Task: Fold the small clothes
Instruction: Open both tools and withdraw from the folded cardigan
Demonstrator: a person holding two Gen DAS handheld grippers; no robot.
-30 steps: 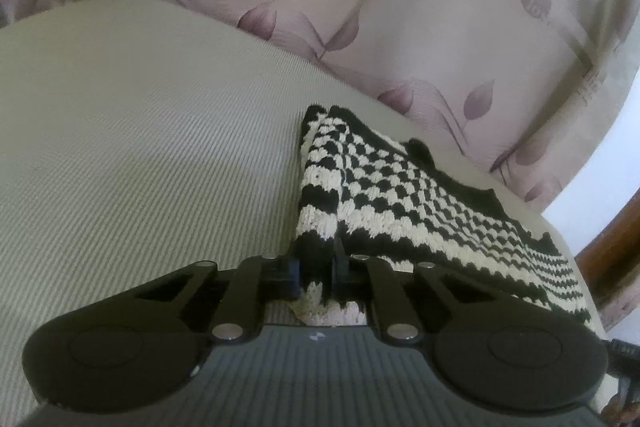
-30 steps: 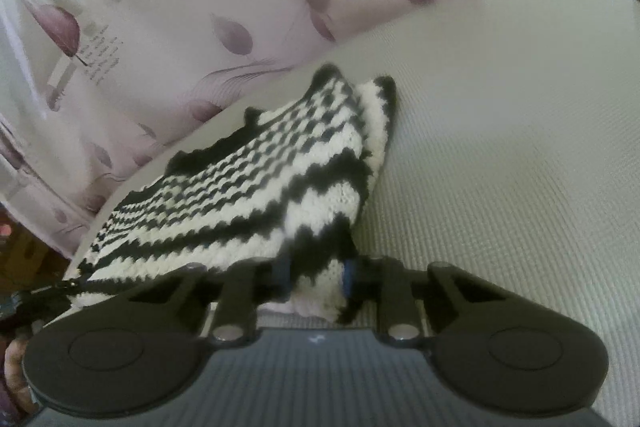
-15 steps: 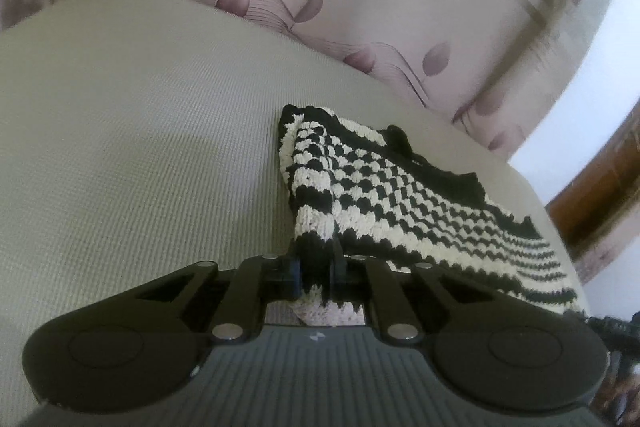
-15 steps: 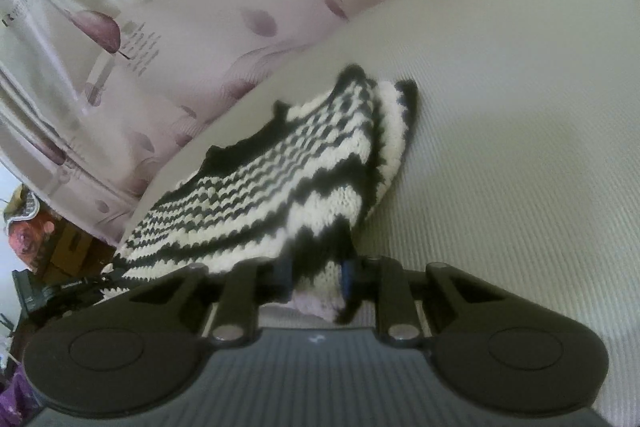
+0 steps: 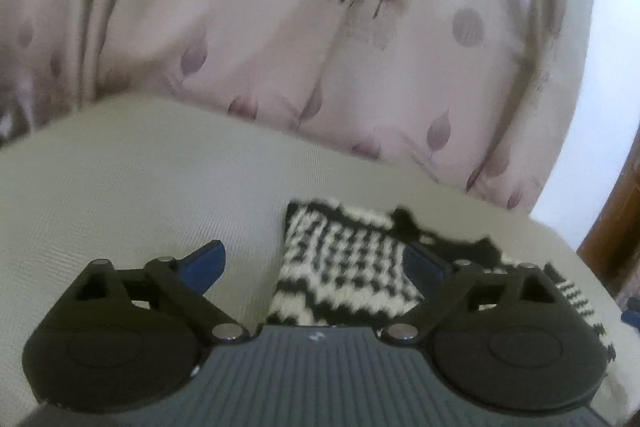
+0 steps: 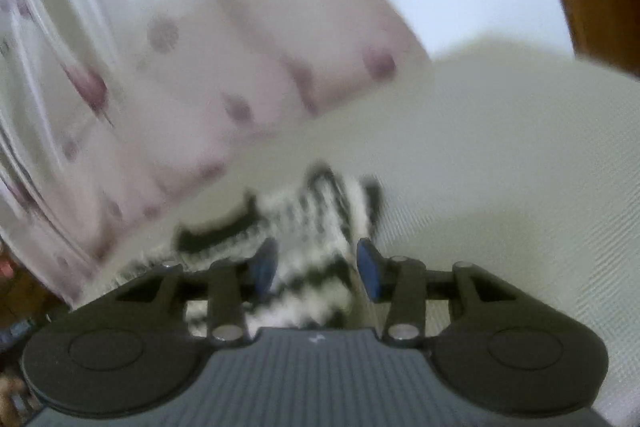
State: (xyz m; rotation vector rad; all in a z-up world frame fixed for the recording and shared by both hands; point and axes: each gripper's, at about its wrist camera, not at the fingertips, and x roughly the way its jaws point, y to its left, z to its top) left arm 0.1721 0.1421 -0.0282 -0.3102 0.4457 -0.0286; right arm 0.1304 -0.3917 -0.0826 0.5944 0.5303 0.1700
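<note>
Our left tool [image 5: 316, 261] is opening wide; we see the black-and-white knit garment [image 5: 344, 267] lying on the beige bed [image 5: 140, 187], between the blue pads, untouched.

Our right tool [image 6: 316, 261] is opening too, the blurred garment [image 6: 312, 227] between its parted pads.

Curtain [image 5: 280, 39] print — dark marks, too blurred to read — no other text.

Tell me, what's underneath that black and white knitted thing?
The knitted garment lies on a pale ribbed cushion, which shows bare all around it. It looks folded over itself, so its lower layers and the cushion directly beneath stay covered.
</note>
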